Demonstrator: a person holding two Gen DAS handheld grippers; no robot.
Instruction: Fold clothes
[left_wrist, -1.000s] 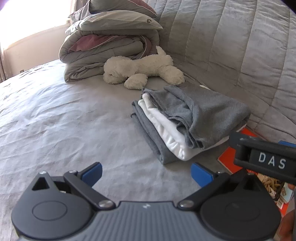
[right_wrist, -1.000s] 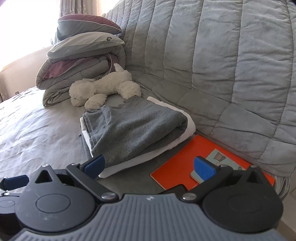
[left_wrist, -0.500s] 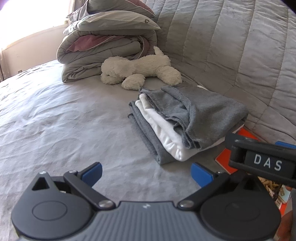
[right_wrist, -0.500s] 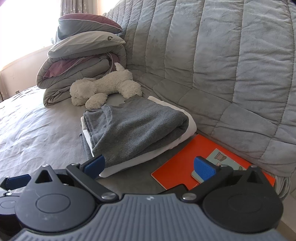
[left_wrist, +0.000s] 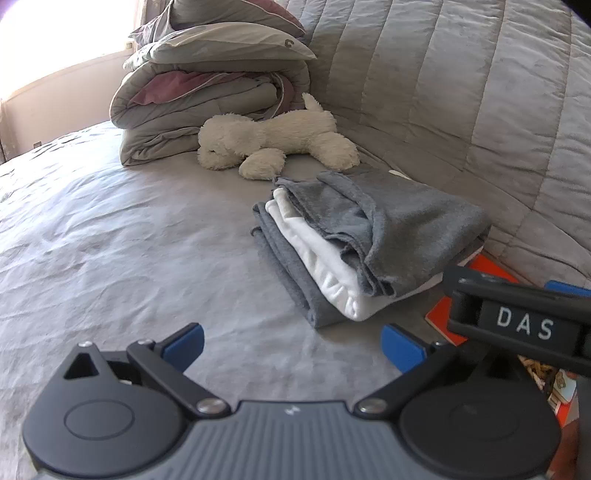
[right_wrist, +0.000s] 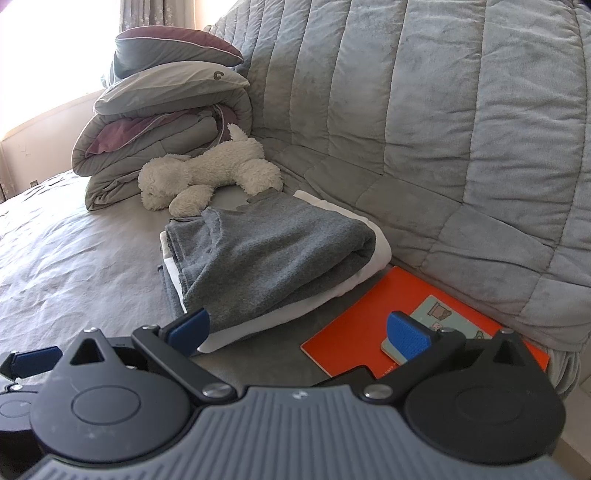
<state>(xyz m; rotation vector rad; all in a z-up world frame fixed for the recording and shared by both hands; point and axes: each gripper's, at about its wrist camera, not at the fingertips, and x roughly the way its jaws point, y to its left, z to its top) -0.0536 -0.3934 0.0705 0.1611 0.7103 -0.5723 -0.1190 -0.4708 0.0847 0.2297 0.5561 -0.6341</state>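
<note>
A folded stack of clothes (left_wrist: 354, 251), grey fleece over white over grey, lies on the bed (left_wrist: 110, 240) near its quilted back edge, beside an orange book (right_wrist: 388, 328). The left gripper (left_wrist: 291, 341) and right gripper (right_wrist: 299, 328) hover spread apart, holding nothing.

The orange book (right_wrist: 376, 325) lies partly hidden behind the right gripper (right_wrist: 297, 332).
</note>
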